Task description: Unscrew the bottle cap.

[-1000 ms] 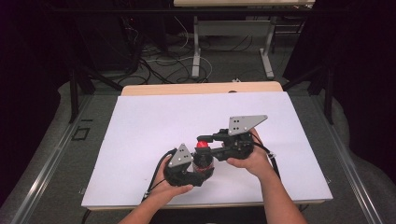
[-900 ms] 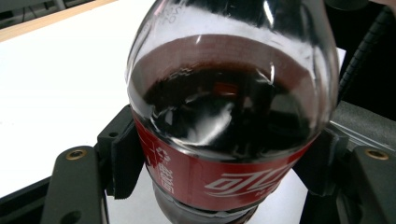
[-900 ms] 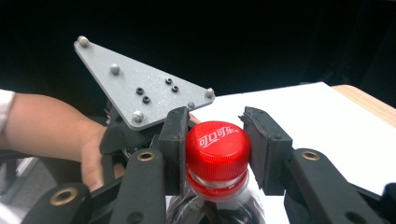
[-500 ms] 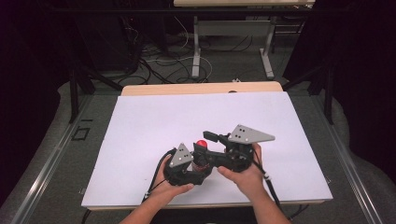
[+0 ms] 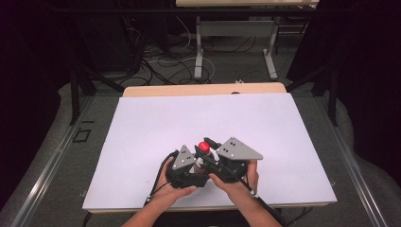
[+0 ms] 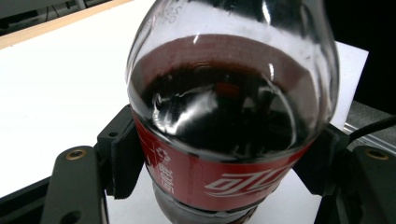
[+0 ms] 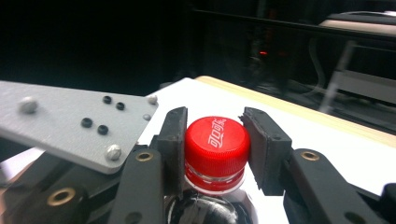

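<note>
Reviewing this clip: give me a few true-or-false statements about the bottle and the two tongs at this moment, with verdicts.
1. The left tongs clamp the bottle at its red label. True.
2. The bottle's cap is blue. False: it is red.
3. The right tongs sit around the cap. True.
4. The bottle is empty. False: dark liquid fills much of it.
5. The bottle lies on its side at the far edge of the white table. False: it is held upright near the person's edge.
</note>
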`<control>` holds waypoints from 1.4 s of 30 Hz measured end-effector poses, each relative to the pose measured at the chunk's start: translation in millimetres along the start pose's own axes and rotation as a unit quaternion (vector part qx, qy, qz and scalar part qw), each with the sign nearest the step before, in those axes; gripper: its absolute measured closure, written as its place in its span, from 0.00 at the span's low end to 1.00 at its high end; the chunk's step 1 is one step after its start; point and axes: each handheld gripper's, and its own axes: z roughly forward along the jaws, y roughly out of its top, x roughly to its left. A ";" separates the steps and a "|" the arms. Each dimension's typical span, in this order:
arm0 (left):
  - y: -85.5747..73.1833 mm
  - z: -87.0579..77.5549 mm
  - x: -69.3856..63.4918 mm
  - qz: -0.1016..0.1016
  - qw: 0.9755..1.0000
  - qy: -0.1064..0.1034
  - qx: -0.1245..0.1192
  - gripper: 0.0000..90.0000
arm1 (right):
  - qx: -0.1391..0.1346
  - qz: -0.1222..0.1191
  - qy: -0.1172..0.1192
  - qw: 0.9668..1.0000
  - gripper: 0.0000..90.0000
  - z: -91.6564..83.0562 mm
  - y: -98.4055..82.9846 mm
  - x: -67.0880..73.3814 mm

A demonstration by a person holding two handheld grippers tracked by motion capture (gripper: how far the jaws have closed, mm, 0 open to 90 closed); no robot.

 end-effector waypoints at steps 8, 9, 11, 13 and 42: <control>1.0 -2.4 2.7 0.002 1.000 -0.026 -0.008 0.33 | 0.016 -0.024 0.212 0.977 0.68 9.7 9.0 -49.3; 1.2 -2.3 3.0 0.001 0.999 -0.030 -0.009 0.33 | 0.018 -0.025 0.229 0.973 0.68 10.9 9.5 -53.3; 1.2 -1.9 3.0 0.002 0.999 -0.036 -0.008 0.33 | 0.019 -0.019 0.238 0.971 0.68 12.1 9.9 -56.3; -0.1 -0.8 1.3 0.006 0.999 -0.038 0.001 0.33 | -0.004 -0.024 0.272 0.962 0.68 13.0 12.3 -63.7; -2.3 -2.8 22.9 -0.029 0.999 0.014 -0.007 0.33 | 0.026 0.005 0.117 0.993 0.68 -6.4 -0.1 -70.9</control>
